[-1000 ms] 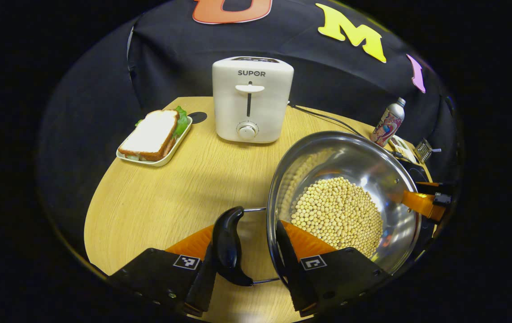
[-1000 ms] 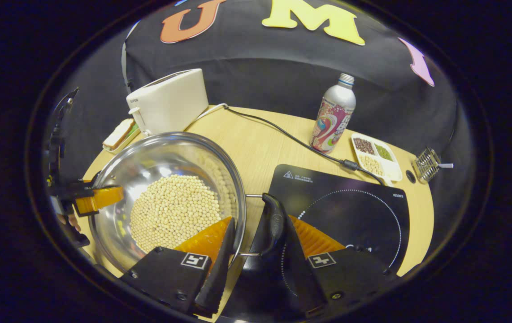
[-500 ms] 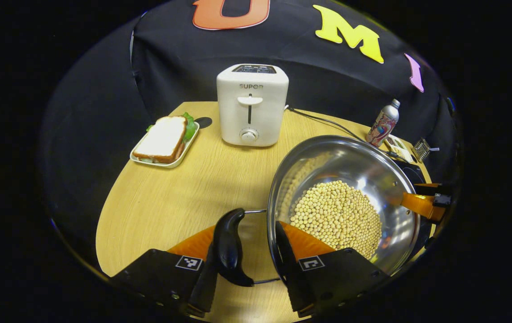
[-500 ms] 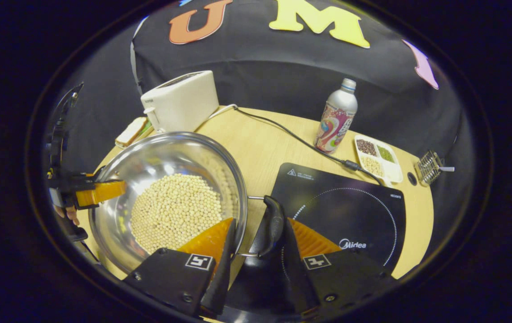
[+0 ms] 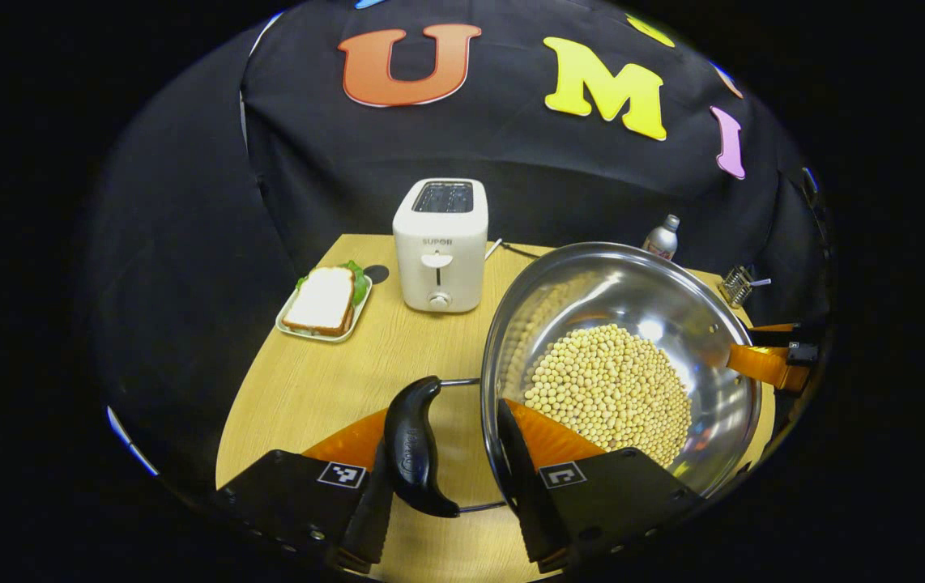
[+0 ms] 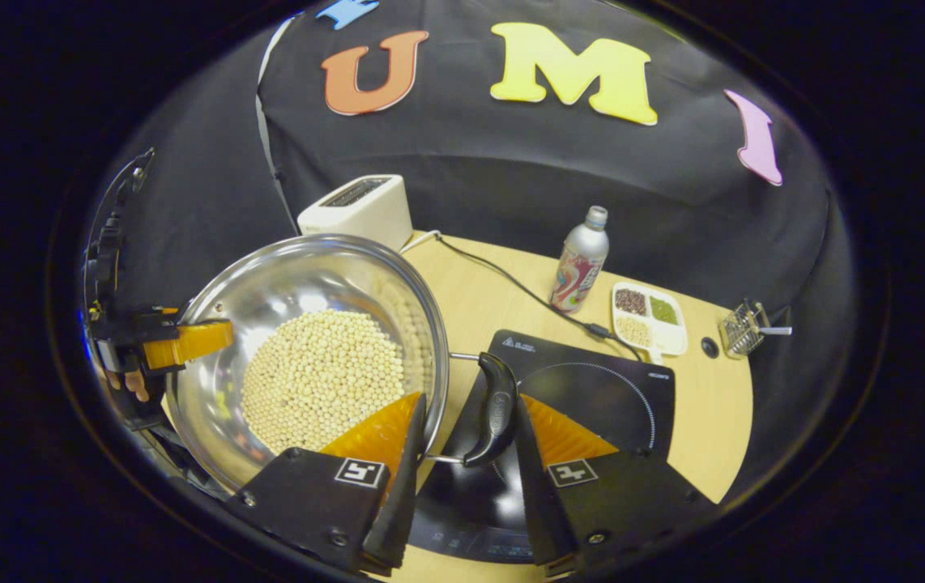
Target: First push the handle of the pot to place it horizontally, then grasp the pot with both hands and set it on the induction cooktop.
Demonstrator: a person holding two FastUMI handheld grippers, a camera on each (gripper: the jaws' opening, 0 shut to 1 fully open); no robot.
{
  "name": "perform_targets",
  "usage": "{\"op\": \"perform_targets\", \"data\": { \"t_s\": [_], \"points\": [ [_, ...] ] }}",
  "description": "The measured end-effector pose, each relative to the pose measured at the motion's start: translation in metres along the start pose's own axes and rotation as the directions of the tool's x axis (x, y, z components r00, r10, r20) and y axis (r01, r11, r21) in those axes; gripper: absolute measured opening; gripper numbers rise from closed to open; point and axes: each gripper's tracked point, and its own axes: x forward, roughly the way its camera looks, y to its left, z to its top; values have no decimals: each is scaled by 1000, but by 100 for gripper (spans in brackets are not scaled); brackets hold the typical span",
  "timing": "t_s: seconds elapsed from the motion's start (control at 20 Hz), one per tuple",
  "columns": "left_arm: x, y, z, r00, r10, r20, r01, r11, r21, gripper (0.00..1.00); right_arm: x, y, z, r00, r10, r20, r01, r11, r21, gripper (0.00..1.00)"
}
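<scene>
A steel pot [image 5: 592, 283] with pale round beans [image 5: 608, 389] in it hangs above the wooden table [image 5: 309, 389], carried between both grippers. My left gripper [image 5: 446, 421] is shut across the pot's black side handle [image 5: 414, 445] and rim, with one finger inside the wall. My right gripper [image 6: 469, 405] is shut the same way on the opposite handle [image 6: 499, 405] of the pot [image 6: 300, 275]. Each gripper appears across the pot in the other's view: the right gripper [image 5: 762, 364] and the left gripper [image 6: 183, 340]. The black induction cooktop [image 6: 592, 389] lies below and beyond the right handle.
A white toaster [image 5: 440, 243] stands at the back of the table, with a sandwich tray [image 5: 323, 300] to its left. A bottle [image 6: 580, 259], a divided dish of grains [image 6: 647, 317] and a small wire holder [image 6: 742, 328] sit behind the cooktop. A cable [image 6: 511, 283] crosses the table.
Both grippers have risen with the pot; the table, toaster and cooktop now look smaller and farther below. Both grips on the handles are unchanged.
</scene>
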Motion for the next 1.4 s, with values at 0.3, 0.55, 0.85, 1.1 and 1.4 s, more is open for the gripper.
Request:
{"op": "perform_targets", "data": {
  "t_s": [0.3,0.55,0.85,1.1,1.4],
  "points": [
    [-33,-45,37,998,-39,41,37,998,50,63,-60,-38,17,998,-30,48,30,999,12,59],
    [-38,-99,54,996,-77,50,72,994,86,62,-91,-90,16,995,-72,63,69,996,49,59],
    [-28,-180,66,988,-146,42,140,983,118,63,-112,-162,5,990,-119,69,112,989,92,57],
    [3,-226,56,981,-192,4,190,973,134,63,-110,-211,-12,987,-155,44,149,982,116,57],
    [30,-252,43,979,-202,-26,203,969,138,72,-85,-236,-32,988,-157,7,154,977,148,59]
  ]
}}
